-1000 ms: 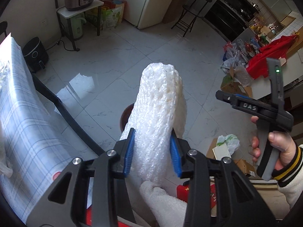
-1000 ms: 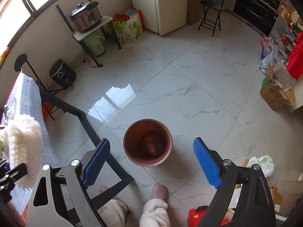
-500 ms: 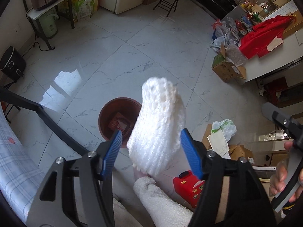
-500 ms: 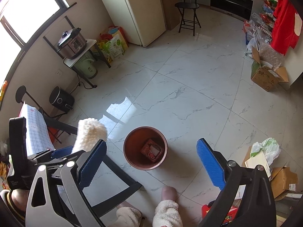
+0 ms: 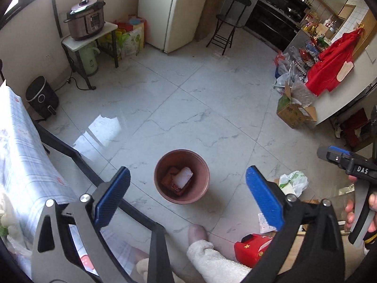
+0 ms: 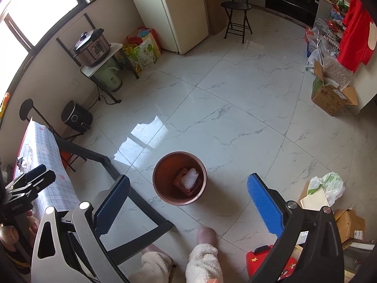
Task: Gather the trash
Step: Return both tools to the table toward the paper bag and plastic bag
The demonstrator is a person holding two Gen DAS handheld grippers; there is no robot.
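The white foam net [image 5: 183, 177] lies inside the round brown bin [image 5: 181, 176], low in the middle of the frame, on top of a red packet [image 5: 170, 181]. It looks soft and bumpy, like a knitted sleeve. The left gripper [image 5: 187, 195] hangs above the bin with its blue ridged jaws spread wide and holding nothing. The right gripper [image 6: 188, 203] has its jaws wide and bare too. This drop looks done. Next, I think, comes finding more trash, maybe on the checked desk [image 5: 21, 155] at the left edge, and pinching it gently.
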